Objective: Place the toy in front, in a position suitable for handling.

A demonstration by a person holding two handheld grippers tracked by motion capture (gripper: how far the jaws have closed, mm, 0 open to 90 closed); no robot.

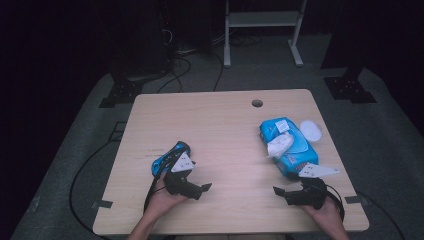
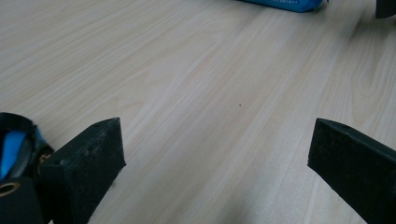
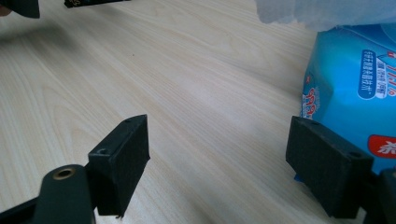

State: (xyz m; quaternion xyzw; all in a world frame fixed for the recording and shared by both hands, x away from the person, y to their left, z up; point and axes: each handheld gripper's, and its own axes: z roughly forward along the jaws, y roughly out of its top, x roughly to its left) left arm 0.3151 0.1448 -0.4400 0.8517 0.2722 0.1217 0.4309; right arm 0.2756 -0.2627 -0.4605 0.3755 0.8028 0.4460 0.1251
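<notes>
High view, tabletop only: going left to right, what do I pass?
left gripper → round hole in the table → white wipe sticking out of the pack → blue wet-wipes pack → white lid

The blue wipes pack (image 3: 345, 88) carries white East Asian characters on a dark blue label and a red patch, too blurred to read.
</notes>
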